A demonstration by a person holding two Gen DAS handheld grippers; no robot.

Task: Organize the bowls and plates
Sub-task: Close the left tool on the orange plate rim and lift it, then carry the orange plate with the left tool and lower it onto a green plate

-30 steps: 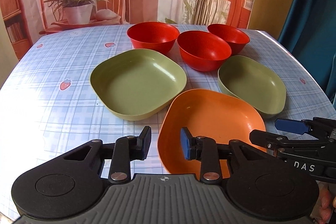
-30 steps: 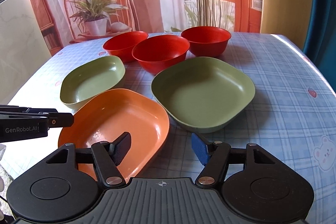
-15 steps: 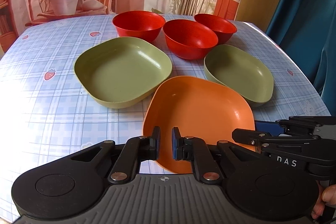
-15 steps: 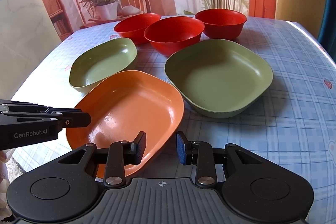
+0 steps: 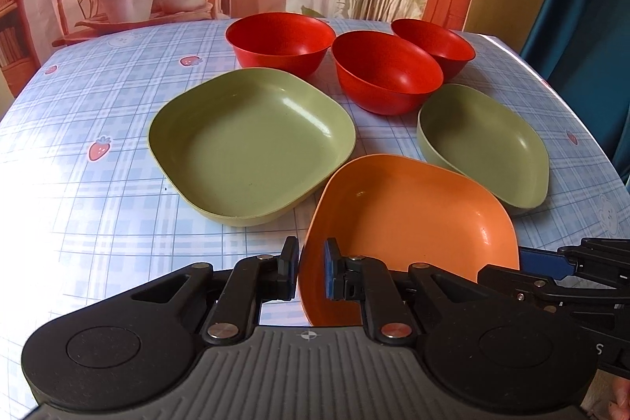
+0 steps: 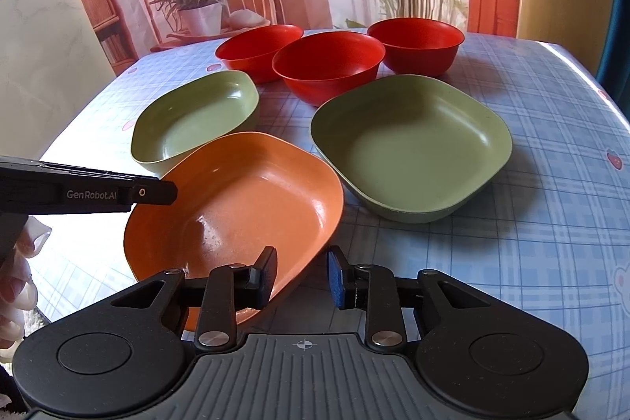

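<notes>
Nearest in the left wrist view, the left gripper [image 5: 311,272] is clenched on the near left rim of the orange plate [image 5: 409,223], one pad outside the rim and one inside. In the right wrist view the right gripper [image 6: 301,276] straddles the same plate's near right rim; its jaws are closing, the left finger [image 6: 264,276] lies inside the plate, and the blue right pad [image 6: 335,276] stands apart from the rim, so it is not yet clamped. The plate is tilted, its near edge raised off the counter [image 5: 98,184], which wears a blue checked cloth with strawberry prints. Just beyond it, two green plates flank it: the larger green plate [image 5: 252,144] toward the left of the left wrist view, and the smaller green plate [image 5: 486,148] toward the right, just beside the orange plate's far corner. Farther back stand three red bowls in a row: left bowl [image 5: 280,40], middle bowl [image 5: 388,71], right bowl [image 5: 435,44], close together.
</notes>
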